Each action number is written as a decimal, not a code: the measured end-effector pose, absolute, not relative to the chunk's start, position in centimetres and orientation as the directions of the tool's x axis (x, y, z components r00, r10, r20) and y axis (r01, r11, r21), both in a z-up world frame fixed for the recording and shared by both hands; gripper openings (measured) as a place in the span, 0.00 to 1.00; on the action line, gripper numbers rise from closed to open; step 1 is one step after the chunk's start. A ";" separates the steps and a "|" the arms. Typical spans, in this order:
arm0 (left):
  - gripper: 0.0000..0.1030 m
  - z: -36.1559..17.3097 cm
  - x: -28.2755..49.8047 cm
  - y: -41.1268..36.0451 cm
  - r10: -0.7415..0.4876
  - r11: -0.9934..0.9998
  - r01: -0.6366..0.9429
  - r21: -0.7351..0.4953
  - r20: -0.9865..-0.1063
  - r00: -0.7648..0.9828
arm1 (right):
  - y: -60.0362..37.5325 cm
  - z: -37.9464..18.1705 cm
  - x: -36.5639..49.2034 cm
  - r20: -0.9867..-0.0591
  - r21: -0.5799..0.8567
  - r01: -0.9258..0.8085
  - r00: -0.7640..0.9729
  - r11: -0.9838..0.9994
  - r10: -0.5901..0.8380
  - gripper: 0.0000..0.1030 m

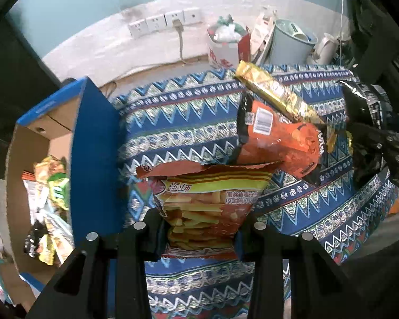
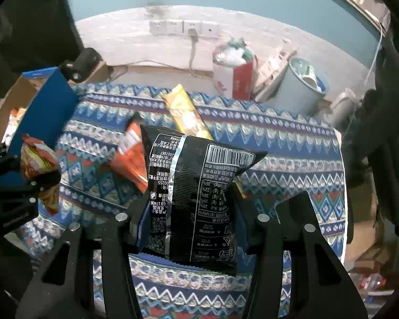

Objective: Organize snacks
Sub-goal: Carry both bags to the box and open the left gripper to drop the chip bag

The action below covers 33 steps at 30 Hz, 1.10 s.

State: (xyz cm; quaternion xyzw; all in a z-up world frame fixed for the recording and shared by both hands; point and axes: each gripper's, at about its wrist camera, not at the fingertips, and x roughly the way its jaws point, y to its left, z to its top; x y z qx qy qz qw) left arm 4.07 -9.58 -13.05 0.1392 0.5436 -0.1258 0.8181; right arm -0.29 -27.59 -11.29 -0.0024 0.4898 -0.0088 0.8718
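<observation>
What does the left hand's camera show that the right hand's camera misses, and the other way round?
Only the left camera looks into the cardboard box and sees the snack packets piled inside, and the front of the fries bag its gripper clamps. Only the right camera shows the printed back of the black bag in its grip. Both show the patterned cloth, the orange bag, the yellow packet, the wall sockets and the bucket.

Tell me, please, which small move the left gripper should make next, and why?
Probably carry it sideways over the blue box: the left gripper is shut on the fries bag, clear of the cloth, and the box already holds other snacks.
</observation>
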 end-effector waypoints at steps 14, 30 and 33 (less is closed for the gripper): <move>0.38 -9.0 3.5 -4.8 -0.045 0.945 0.304 0.123 -0.870 0.491 | -21.7 -8.9 1.8 -0.826 -0.018 -0.103 0.562 0.994 0.044 0.49; 0.38 -7.1 3.6 2.3 -0.017 0.975 0.196 0.106 -0.842 0.540 | -14.3 -7.2 4.6 -0.806 -0.020 -0.222 0.581 0.975 0.116 0.49; 0.38 -7.1 3.5 3.5 -0.011 0.979 0.175 0.100 -0.841 0.541 | -13.0 -7.1 4.9 -0.804 -0.022 -0.243 0.580 0.970 0.127 0.49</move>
